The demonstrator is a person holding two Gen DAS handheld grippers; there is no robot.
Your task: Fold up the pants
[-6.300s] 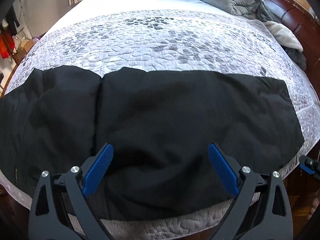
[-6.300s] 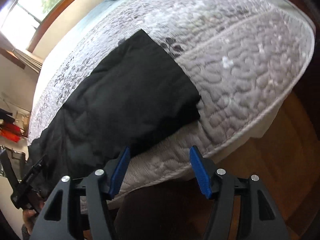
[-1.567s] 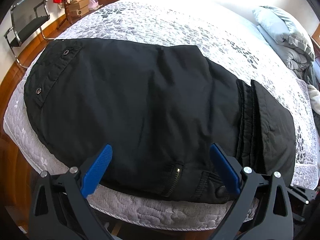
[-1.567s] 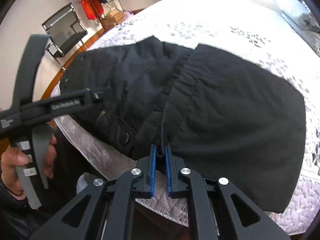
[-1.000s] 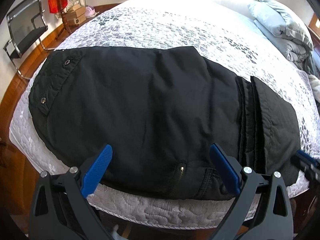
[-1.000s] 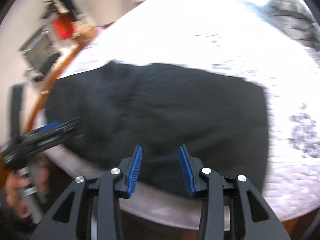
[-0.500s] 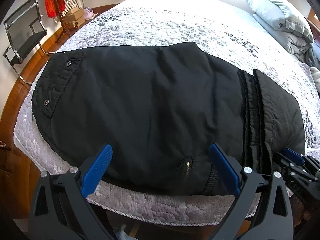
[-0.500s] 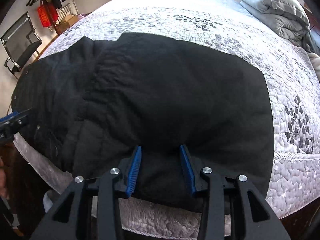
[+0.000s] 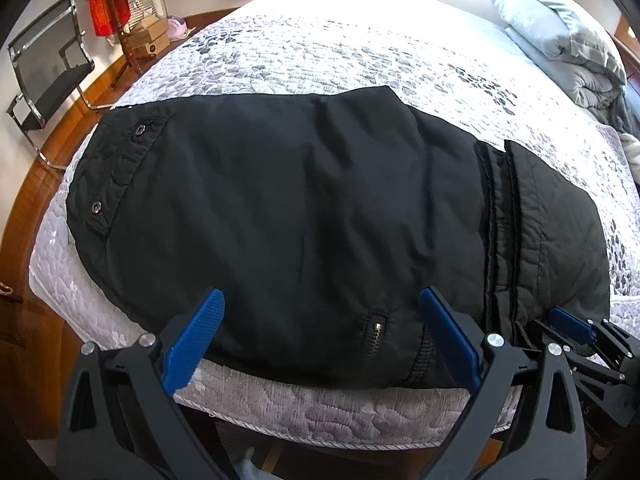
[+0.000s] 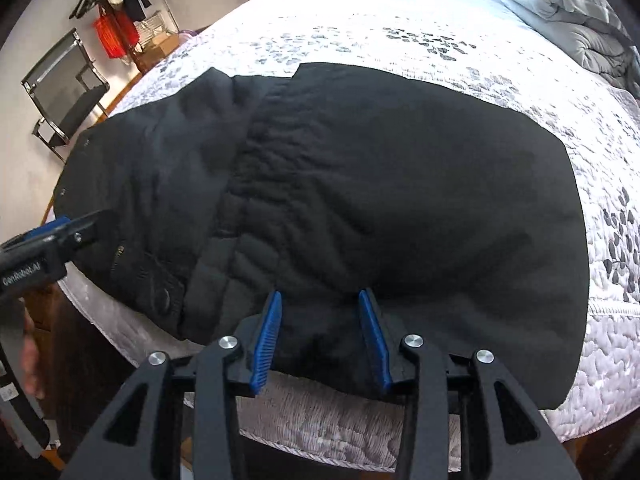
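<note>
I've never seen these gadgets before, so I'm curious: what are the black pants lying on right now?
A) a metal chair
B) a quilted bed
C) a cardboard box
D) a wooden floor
B: the pants are spread flat near the edge of the bed, on its pale quilted cover, with both grippers open in front of them.

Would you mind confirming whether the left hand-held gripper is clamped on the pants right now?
No, the left hand-held gripper is wide open above the black pants, its blue fingers gripping no fabric.
</note>
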